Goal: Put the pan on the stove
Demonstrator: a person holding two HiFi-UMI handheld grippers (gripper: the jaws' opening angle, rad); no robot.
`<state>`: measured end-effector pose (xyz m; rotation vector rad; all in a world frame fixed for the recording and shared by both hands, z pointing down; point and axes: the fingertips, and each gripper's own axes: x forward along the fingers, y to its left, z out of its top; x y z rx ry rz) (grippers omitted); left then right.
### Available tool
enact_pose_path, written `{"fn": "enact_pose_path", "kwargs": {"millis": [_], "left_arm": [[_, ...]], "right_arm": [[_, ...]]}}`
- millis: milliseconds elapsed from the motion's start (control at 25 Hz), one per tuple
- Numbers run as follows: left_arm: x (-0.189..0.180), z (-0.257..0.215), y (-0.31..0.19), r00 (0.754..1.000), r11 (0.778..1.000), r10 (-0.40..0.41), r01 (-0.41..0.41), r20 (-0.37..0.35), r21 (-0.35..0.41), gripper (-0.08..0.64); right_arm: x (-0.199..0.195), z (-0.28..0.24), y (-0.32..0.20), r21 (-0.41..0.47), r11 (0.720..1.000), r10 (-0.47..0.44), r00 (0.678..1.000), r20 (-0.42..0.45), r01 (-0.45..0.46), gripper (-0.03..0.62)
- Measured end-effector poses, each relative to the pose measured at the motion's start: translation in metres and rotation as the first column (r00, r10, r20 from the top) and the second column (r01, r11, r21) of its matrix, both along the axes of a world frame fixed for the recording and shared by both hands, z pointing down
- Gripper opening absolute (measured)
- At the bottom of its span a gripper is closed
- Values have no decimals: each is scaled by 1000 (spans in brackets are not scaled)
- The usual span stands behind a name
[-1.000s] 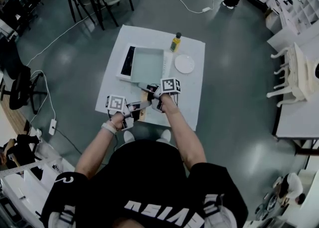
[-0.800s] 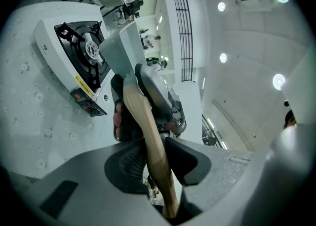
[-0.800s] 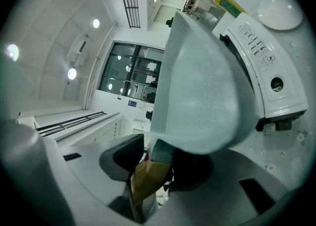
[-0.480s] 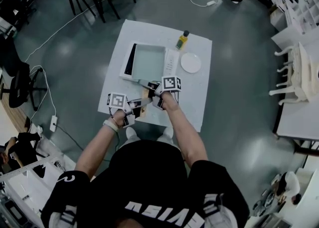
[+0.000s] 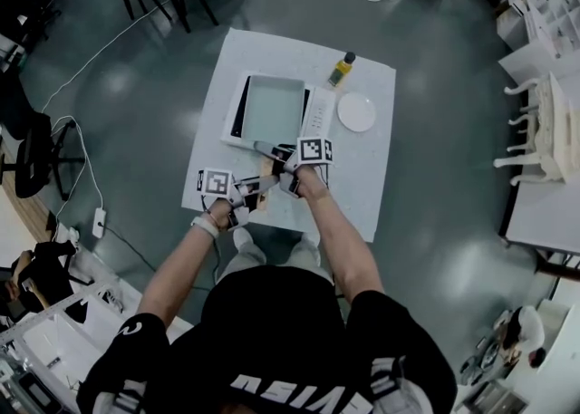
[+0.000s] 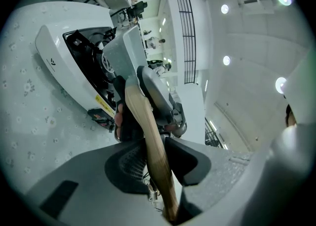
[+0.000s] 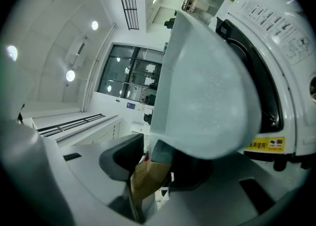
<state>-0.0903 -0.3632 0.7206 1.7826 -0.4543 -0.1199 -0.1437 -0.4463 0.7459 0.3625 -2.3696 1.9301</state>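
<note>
Stove (image 5: 317,115) nearer under pan (image 5: 275,106); left gripper (image 5: 252,190), right gripper (image 5: 284,164) still clamp handle (image 5: 269,170)

Black short-sleeved T-shirt (image 5: 272,331) with white lettering; white wristband (image 5: 205,226); grey left gripper (image 6: 155,160) and right gripper (image 7: 155,170), each with a black-and-white marker cube (image 5: 314,150).

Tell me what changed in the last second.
The pan has come down a little toward the stove, carried by both grippers, and more of the control panel now shows beside it. Whether it rests on the stove yet cannot be told. Unchanged: the left gripper and right gripper stay clamped on the wooden handle; the bottle and plate sit where they were on the table.
</note>
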Motion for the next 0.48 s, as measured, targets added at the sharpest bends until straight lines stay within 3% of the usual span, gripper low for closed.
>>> {"fn": "enact_pose_path", "kwargs": {"millis": [280, 480], "left_arm": [[-13, 28, -7, 1000, 996, -21, 23, 17, -89, 98], [-16, 34, -17, 1000, 998, -27, 26, -8, -63, 97]], "right_arm": [[-8, 23, -12, -4, 1000, 15, 1000, -9, -15, 148], [-15, 34, -19, -24, 999, 24, 1000, -7, -25, 149]]}}
